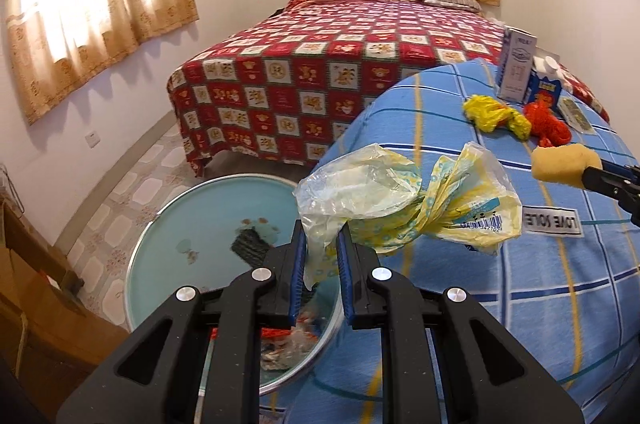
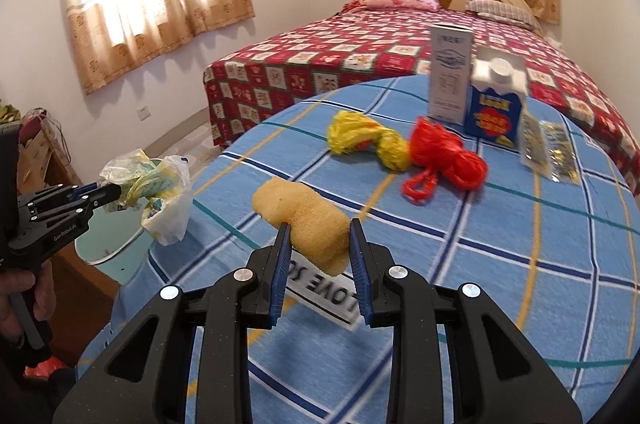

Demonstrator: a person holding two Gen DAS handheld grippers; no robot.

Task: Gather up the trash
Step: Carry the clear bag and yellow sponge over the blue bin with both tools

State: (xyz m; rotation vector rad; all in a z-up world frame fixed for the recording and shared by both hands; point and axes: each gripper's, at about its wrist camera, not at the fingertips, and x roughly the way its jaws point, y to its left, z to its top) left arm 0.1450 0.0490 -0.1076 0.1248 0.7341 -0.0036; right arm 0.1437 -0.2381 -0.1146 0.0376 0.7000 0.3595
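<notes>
My left gripper (image 1: 321, 232) is shut on a crumpled pale yellow plastic wrapper (image 1: 404, 201) and holds it in the air above a round light-blue bin (image 1: 160, 224) with trash inside. It also shows in the right wrist view (image 2: 116, 193) with the wrapper (image 2: 160, 191). My right gripper (image 2: 318, 226) is shut on a yellow sponge (image 2: 304, 218), lifted over the blue checked cover (image 2: 500, 264). The sponge also shows in the left wrist view (image 1: 560, 165). A yellow bag (image 2: 366, 139) and a red bag (image 2: 446, 155) lie on the cover.
A tall white carton (image 2: 450, 77), a blue carton with a white cap (image 2: 496, 99) and a flat clear packet (image 2: 550, 151) stand at the far side of the cover. A bed with a red patterned spread (image 1: 304, 71) is behind. A wooden cabinet (image 1: 36, 288) stands left of the bin.
</notes>
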